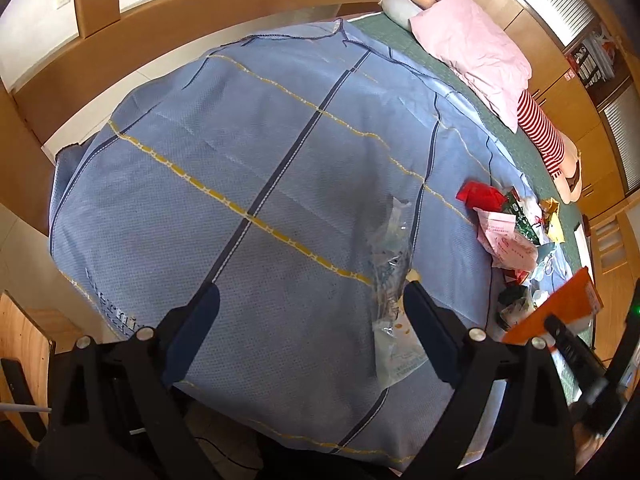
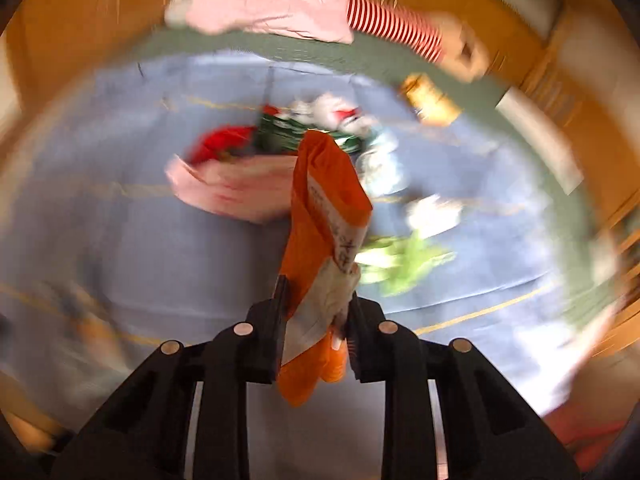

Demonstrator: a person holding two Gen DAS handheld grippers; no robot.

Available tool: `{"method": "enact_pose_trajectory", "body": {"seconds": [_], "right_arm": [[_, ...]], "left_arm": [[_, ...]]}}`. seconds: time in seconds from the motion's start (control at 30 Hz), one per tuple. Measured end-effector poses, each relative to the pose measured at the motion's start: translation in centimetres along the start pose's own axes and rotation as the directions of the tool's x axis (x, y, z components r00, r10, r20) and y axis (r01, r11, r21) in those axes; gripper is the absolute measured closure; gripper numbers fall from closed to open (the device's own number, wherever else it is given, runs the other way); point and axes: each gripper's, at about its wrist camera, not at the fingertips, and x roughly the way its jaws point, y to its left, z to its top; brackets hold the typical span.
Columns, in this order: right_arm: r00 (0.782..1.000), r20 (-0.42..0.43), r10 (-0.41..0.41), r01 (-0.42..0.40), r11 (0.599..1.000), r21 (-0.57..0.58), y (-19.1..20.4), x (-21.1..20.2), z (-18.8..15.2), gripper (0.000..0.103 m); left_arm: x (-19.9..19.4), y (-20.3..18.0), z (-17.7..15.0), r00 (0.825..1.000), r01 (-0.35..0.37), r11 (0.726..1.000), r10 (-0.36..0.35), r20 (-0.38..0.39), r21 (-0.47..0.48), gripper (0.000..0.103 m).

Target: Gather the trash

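Observation:
My left gripper (image 1: 312, 304) hangs open over the blue checked bedspread (image 1: 240, 160). A crumpled clear plastic bag (image 1: 390, 280) lies flat beside its right finger (image 1: 420, 312) and is not gripped. In the blurred right wrist view my right gripper (image 2: 316, 304) is shut on an orange packet (image 2: 324, 216) that stands up between its fingers. The left wrist view shows the same orange packet (image 1: 560, 304) low on the right. Behind it lies a heap of trash: a red wrapper (image 2: 224, 142), a pink bag (image 2: 232, 188), a green packet (image 2: 280, 136) and a light green wrapper (image 2: 400, 260).
A pink pillow (image 1: 472, 52) and a soft toy with a red-striped sleeve (image 1: 540, 132) lie along the bed's far side on a green mat (image 1: 400, 36). A yellow-brown jar (image 2: 430, 104) sits on that mat. Wooden panelling (image 1: 160, 52) surrounds the bed.

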Motion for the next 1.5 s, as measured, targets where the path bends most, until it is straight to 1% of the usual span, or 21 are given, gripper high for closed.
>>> {"method": "enact_pose_trajectory", "body": {"seconds": [0.07,0.17,0.2,0.23,0.33,0.37,0.43,0.5,0.53,0.63,0.67,0.73,0.77,0.9,1.0,1.07,1.23,1.37,1.43,1.47,1.5], "right_arm": [[0.999,-0.036,0.030,-0.032,0.998,-0.054,1.0,0.4,-0.8,0.070],[0.961,-0.086,0.264,-0.266,0.964,-0.004,1.9,1.1,-1.5,0.051],[0.937,-0.088,0.337,-0.336,0.942,0.023,2.2,1.2,-1.4,0.045],[0.890,-0.092,0.447,-0.442,0.894,0.069,2.2,1.5,-1.7,0.044],[0.808,-0.058,0.587,-0.572,0.803,0.165,1.7,2.3,-1.3,0.043],[0.816,-0.043,0.576,-0.562,0.809,0.174,1.5,2.3,-1.3,0.041],[0.864,-0.017,0.504,-0.496,0.855,0.153,1.3,2.8,-0.7,0.032],[0.884,-0.009,0.467,-0.463,0.879,0.115,1.7,3.6,-0.1,0.026],[0.881,-0.015,0.474,-0.469,0.876,0.110,1.9,4.1,0.1,0.025],[0.808,-0.060,0.587,-0.574,0.806,0.145,2.8,5.6,0.0,0.022],[0.800,-0.078,0.594,-0.580,0.801,0.147,3.2,6.1,-0.3,0.022],[0.834,-0.102,0.542,-0.531,0.839,0.119,4.1,6.2,-1.3,0.022],[0.830,-0.114,0.546,-0.535,0.837,0.112,4.5,6.4,-1.7,0.022],[0.777,-0.108,0.620,-0.598,0.781,0.181,4.8,6.8,-3.1,0.051],[0.825,-0.066,0.561,-0.540,0.818,0.197,4.3,5.1,-3.6,0.058],[0.897,0.001,0.442,-0.430,0.871,0.236,2.6,3.6,-3.6,0.065],[0.903,0.100,0.419,-0.422,0.813,0.401,-1.2,1.0,-5.6,0.065],[0.898,0.116,0.424,-0.429,0.788,0.441,-2.2,0.5,-6.6,0.065],[0.895,0.104,0.433,-0.431,0.786,0.442,-2.1,0.6,-6.8,0.065],[0.896,0.105,0.432,-0.431,0.785,0.445,-2.2,0.6,-7.0,0.065],[0.896,0.106,0.431,-0.430,0.784,0.447,-2.2,0.5,-7.1,0.065]], "left_arm": [[0.1,-0.1,0.0,1.000,-0.005,1.000,0.005,0.000,0.005,0.010],[0.2,0.2,0.1,1.000,-0.010,1.000,0.009,-0.005,-0.004,0.010],[0.2,0.5,0.2,1.000,-0.012,1.000,0.012,-0.004,-0.011,0.010],[0.2,0.6,0.2,1.000,-0.014,1.000,0.014,-0.003,-0.017,0.010],[0.1,1.2,0.5,1.000,-0.017,0.999,0.018,0.001,-0.042,0.010],[0.0,1.4,0.5,1.000,-0.016,0.999,0.017,0.002,-0.050,0.010],[0.0,1.5,0.6,1.000,-0.014,0.998,0.014,0.002,-0.058,0.010],[0.1,1.5,0.5,1.000,-0.013,0.998,0.013,-0.001,-0.056,0.010],[0.1,1.5,0.5,1.000,-0.012,0.998,0.012,-0.003,-0.056,0.010],[0.3,1.6,0.6,1.000,-0.015,0.998,0.014,-0.009,-0.064,0.010],[0.3,1.7,0.6,1.000,-0.015,0.998,0.014,-0.010,-0.068,0.010],[0.4,1.8,0.6,1.000,-0.015,0.997,0.015,-0.010,-0.076,0.010],[0.4,1.9,0.7,1.000,-0.016,0.997,0.015,-0.010,-0.079,0.009],[0.8,1.8,0.6,1.000,-0.021,0.997,0.020,-0.016,-0.081,0.009],[1.4,1.6,0.5,0.999,-0.014,0.997,0.011,-0.034,-0.082,0.009],[1.9,1.1,0.2,0.999,0.003,0.997,-0.006,-0.048,-0.072,0.009],[3.5,-2.4,-0.9,0.997,0.038,0.997,-0.033,-0.067,0.070,0.011],[5.6,-5.8,-2.8,0.995,0.035,0.974,-0.013,-0.096,0.225,0.028],[7.1,-6.4,-3.6,0.988,0.045,0.966,-0.005,-0.154,0.256,0.054],[7.3,-6.4,-3.9,0.988,0.037,0.964,0.004,-0.151,0.263,0.056],[7.2,-6.4,-4.0,0.992,0.019,0.960,0.016,-0.122,0.280,0.069]]}}
